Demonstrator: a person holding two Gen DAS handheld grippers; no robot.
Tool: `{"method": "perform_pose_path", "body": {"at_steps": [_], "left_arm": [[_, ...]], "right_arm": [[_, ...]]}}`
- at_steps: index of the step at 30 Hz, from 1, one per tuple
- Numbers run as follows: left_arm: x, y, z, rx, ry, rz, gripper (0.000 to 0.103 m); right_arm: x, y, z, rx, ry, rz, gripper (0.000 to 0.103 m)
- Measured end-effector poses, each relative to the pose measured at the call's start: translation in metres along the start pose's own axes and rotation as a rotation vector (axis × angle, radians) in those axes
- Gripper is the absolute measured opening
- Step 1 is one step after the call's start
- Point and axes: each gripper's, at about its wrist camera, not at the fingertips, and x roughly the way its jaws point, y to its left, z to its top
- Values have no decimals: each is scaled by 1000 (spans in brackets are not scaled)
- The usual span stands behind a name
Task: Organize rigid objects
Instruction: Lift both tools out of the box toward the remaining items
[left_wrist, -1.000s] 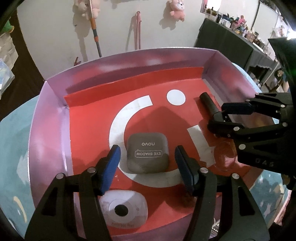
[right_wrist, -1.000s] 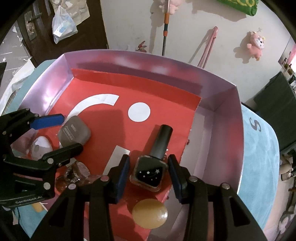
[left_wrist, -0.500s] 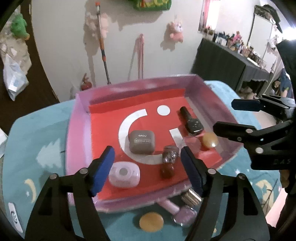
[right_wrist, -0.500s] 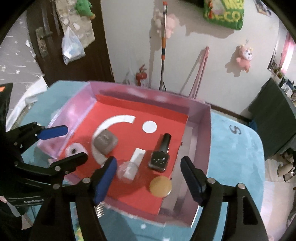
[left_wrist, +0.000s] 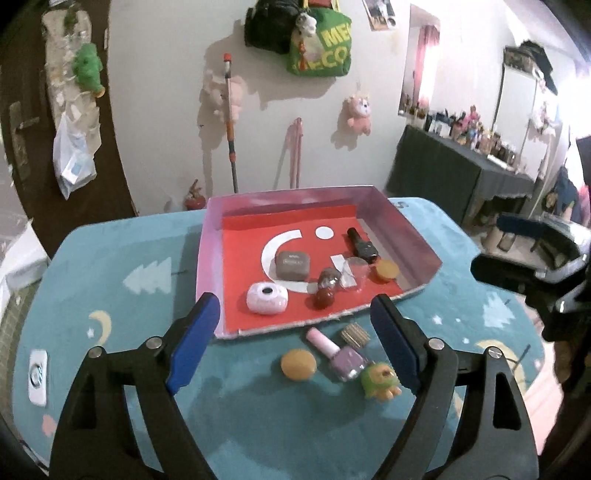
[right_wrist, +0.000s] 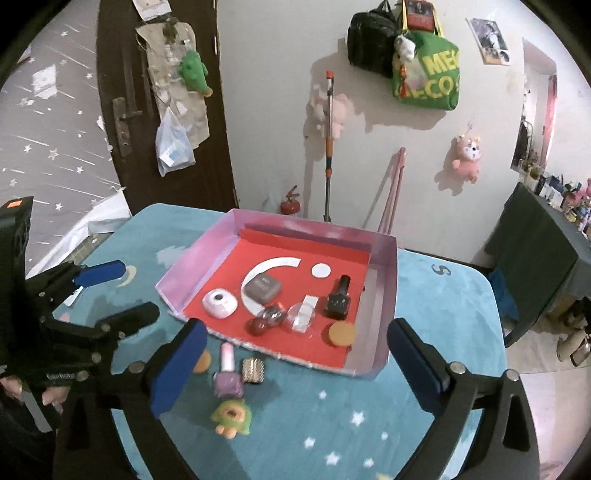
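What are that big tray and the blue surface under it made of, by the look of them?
The tray looks like thin cardboard: folded flat walls with a pale purple sheen, a slightly ragged front edge, and a matte red printed floor. The blue surface looks like a soft, fuzzy fabric mat with printed stars and moons; its exact fibre I cannot tell.

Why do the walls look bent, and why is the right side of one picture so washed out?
Both views: a fisheye lens bows the door and darkens the corners. Left wrist view: bright light near the mirror blows out the right edge, where the right gripper looks blurred.
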Motion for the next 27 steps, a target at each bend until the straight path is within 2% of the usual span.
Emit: {"method": "perform_pose_path", "body": {"at_steps": [2,5,13,21,27], "left_arm": [[-8,2,-10,-23,-18,-7,85],[-12,3,-25,-37,-37,-18,91],[-4,5,-71,-78,-25,-4,92],[26,12,-100,-104,49,1,92],[48,21,-105,-115,99,17,92]], "right_arm": [[-8,5,-13,2,-18,2,103],[-14,14,-38,2,-36,3,103],[0,24,-92,28,-35,13,103],[43,28,-117,39,39,27,103],[65,24,-125,59,95,43,103]]}}
